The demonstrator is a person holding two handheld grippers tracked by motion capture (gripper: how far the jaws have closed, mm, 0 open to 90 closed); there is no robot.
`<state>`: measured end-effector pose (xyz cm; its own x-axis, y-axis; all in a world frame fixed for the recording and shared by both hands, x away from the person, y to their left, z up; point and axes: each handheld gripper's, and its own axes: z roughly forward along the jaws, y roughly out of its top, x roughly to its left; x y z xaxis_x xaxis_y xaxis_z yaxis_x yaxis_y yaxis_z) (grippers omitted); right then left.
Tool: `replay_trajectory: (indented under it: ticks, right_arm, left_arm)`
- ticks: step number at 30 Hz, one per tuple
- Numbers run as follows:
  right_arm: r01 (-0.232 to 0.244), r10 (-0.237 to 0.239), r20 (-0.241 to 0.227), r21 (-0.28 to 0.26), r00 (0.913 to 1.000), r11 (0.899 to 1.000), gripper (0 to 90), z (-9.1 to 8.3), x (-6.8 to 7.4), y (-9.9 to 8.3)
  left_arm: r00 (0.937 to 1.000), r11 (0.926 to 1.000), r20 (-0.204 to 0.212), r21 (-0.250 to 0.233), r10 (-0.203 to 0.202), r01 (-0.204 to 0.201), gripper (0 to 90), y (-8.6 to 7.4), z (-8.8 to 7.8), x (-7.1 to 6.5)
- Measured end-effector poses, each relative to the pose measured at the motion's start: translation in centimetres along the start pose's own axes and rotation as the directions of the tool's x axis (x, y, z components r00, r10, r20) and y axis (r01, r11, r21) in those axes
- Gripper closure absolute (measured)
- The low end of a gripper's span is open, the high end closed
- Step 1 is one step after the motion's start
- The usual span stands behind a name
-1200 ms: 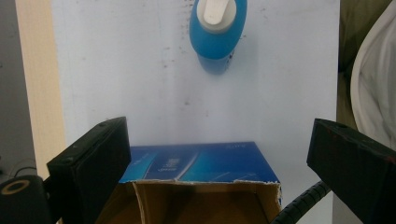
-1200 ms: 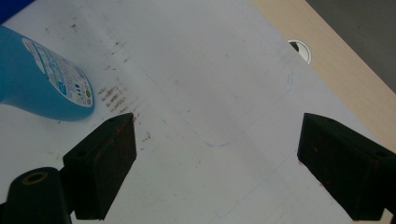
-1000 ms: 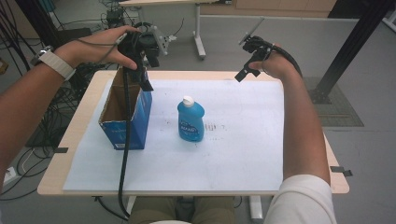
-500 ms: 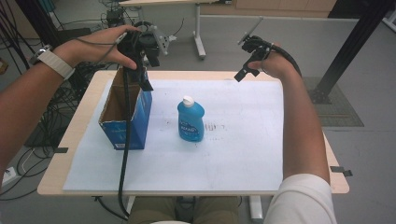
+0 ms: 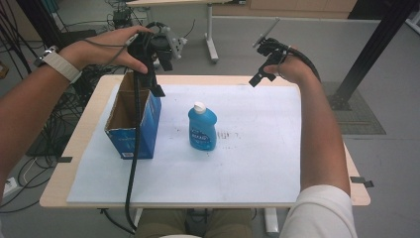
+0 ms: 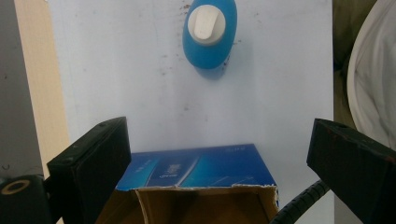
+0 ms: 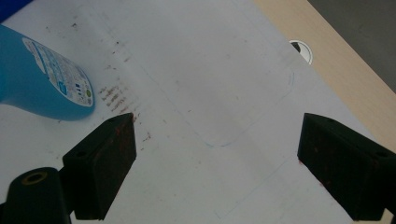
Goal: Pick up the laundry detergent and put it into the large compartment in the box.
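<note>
A blue bottle [image 5: 202, 127] with a white cap stands upright near the middle of the white sheet [image 5: 257, 144]. To its left stands an open-topped blue cardboard box [image 5: 133, 123]. My left gripper [image 5: 157, 74] hovers above the box's far end, open and holding nothing. From the left gripper view the box [image 6: 201, 172] lies below the wide-apart jaws and the bottle [image 6: 208, 32] is beyond. My right gripper [image 5: 262, 64] hangs open over the table's far edge, right of the bottle. The right gripper view has the bottle [image 7: 42, 79] at upper left.
The white sheet covers most of a wooden table [image 5: 84, 144]. A cable hole [image 7: 302, 47] sits in the wood near one edge. Cables, a table leg and a black post stand on the floor beyond. The left gripper's cable [image 5: 132, 163] hangs down over the box and the front edge.
</note>
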<state>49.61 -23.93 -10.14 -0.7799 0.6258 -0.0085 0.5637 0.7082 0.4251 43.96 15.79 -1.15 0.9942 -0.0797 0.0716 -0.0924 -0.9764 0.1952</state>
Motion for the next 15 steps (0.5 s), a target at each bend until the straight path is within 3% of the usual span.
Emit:
replay_trajectory:
  ticks: [15]
  right_arm:
    - [0.002,-0.002,-0.002,0.000,1.0000,1.000,11.6,0.0,0.1,0.1]
  left_arm:
    - [0.9994,0.9995,0.014,0.005,0.030,-0.030,5.4,1.3,0.9,0.5]
